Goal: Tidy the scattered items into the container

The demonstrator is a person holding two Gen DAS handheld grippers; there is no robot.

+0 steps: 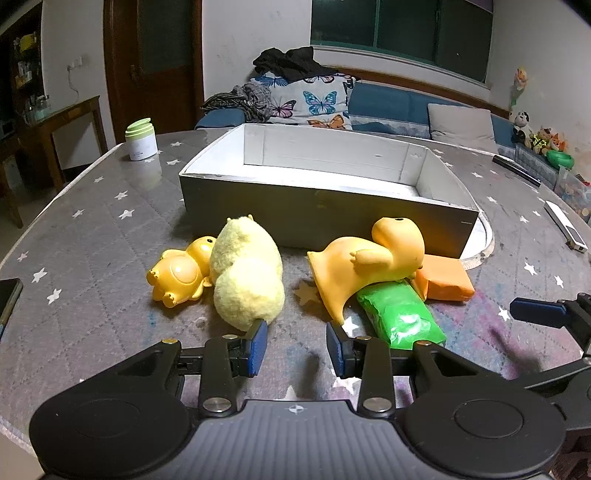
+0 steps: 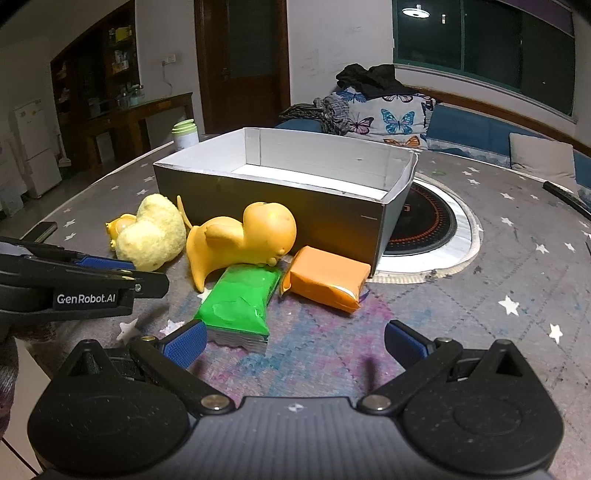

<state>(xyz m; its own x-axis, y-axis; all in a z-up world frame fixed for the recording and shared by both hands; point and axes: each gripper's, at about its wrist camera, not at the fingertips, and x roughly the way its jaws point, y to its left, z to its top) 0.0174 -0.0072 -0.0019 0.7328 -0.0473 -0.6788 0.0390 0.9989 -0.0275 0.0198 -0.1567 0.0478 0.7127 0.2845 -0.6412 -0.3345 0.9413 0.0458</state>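
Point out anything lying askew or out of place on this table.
The orange rubber duck is tipped over, its head resting on the green packet beside the orange packet. The box sits partly over the round cooktop.

This is a home living room at night. Straight ahead of the hand-held gripper, beyond the desk (image 1: 92, 236) with its star-patterned cloth, runs a blue sofa (image 1: 399, 107) piled with a butterfly-print pillow (image 1: 310, 101) and loose clothes (image 1: 291, 62). A dark window (image 1: 402, 26) sits above it. Ahead to the left stand a wooden door (image 1: 155, 62) and a wooden side table (image 1: 62, 118); ahead to the right, stuffed toys (image 1: 535, 133) line a ledge.
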